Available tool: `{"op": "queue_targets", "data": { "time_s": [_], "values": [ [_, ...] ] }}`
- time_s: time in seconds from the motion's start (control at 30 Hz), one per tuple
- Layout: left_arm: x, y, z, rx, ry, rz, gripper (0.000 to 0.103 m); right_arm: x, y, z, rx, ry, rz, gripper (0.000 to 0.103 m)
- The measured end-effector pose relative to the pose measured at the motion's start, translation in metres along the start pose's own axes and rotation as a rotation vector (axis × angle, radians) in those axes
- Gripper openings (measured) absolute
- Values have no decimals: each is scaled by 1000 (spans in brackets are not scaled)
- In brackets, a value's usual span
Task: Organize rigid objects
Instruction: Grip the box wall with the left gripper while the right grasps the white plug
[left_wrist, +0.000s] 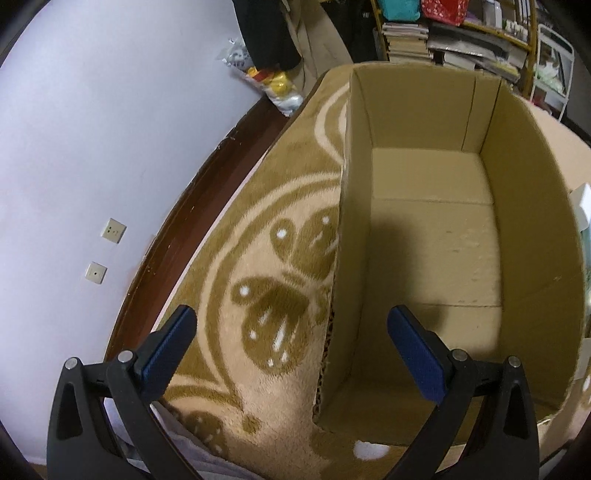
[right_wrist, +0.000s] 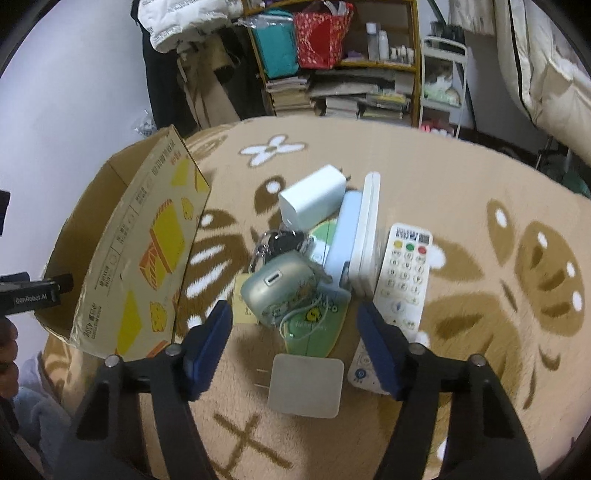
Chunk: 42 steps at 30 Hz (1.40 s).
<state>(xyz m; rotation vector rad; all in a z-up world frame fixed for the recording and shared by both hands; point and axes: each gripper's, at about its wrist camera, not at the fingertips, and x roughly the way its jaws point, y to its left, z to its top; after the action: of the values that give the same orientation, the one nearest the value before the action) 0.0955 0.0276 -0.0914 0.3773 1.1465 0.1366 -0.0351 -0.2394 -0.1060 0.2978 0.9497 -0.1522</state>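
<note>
The left gripper hangs with jaws apart over the near rim of the empty cardboard box on the patterned blanket. The right gripper, also spread wide and holding nothing, hovers above a white charger, an earbud case and a remote control near the blanket's middle.

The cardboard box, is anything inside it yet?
Nothing shows inside the cardboard box: only its bare floor and a shadow. The near corner is hidden behind the left gripper.
</note>
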Motion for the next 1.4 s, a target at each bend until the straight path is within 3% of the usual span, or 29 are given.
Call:
{"op": "queue_targets", "data": {
  "time_s": [0.17, 0.23, 0.3, 0.4, 0.5, 0.6, 0.9, 0.93, 1.0, 1.1, 1.2, 1.4],
  "values": [
    [6, -4, 1, 5, 15, -5, 91, 10, -2, -4, 4, 60, -3, 73],
    [10, -5, 0, 6, 32, -13, 78, 15, -2, -6, 3, 92, -9, 73],
    [15, -5, -1, 2, 53, -30, 56, 20, -4, -7, 4, 116, -10, 73],
    [17, -2, 0, -26, 74, -97, 33, 27, -9, -8, 26, 156, 8, 73],
    [14, -6, 0, -17, 68, -122, 21, 32, -16, -9, 67, 192, 52, 73],
    [14, -9, -1, 4, 61, -108, 21, 35, -23, -9, 111, 209, 69, 73],
    [13, -8, -4, 1, 69, -100, 22, 51, -18, -14, 71, 265, 16, 73],
    [13, -8, -3, 2, 70, -97, 22, 54, -17, -14, 67, 270, 8, 71],
    [13, -8, -5, 4, 69, -94, 22, 55, -15, -15, 49, 261, -24, 56],
    [13, -9, -5, 4, 69, -92, 22, 56, -10, -15, 17, 255, -48, 56],
    [13, -9, -6, 4, 69, -93, 22, 51, -3, -14, -33, 221, -82, 56],
    [13, -9, -6, 4, 70, -92, 22, 30, 20, 3, -132, 51, -101, 55]
  ]
}}
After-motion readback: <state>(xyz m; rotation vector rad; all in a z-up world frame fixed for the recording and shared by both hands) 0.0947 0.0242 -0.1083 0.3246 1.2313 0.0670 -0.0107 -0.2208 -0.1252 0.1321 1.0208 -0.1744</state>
